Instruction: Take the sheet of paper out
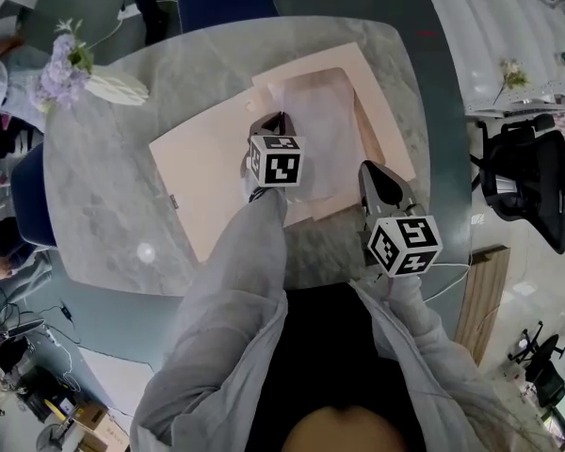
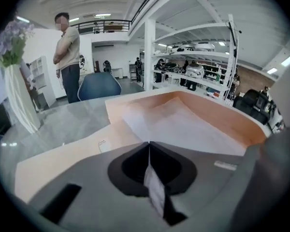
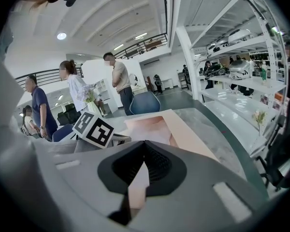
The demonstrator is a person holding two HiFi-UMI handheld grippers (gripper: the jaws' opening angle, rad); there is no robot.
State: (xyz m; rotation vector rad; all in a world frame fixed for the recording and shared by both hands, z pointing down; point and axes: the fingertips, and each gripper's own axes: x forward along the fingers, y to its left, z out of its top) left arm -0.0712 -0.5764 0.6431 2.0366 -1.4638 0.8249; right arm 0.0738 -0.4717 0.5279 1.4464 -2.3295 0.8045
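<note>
Two closed claws: left gripper [image 2: 149, 146] nips the sheet of paper [image 2: 183, 124], right gripper [image 3: 144, 145] pins the pink folder [image 3: 193, 133]; best pulled straight back toward left claw.

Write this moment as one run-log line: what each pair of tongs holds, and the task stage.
left tongs: shut on sheet of paper | right tongs: shut on peach envelope | stage: sheet not yet out

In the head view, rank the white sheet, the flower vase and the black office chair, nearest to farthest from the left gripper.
1. White sheet, pinched in the left gripper.
2. Flower vase, at the left of the table.
3. Black office chair, beyond the table, far right.
</note>
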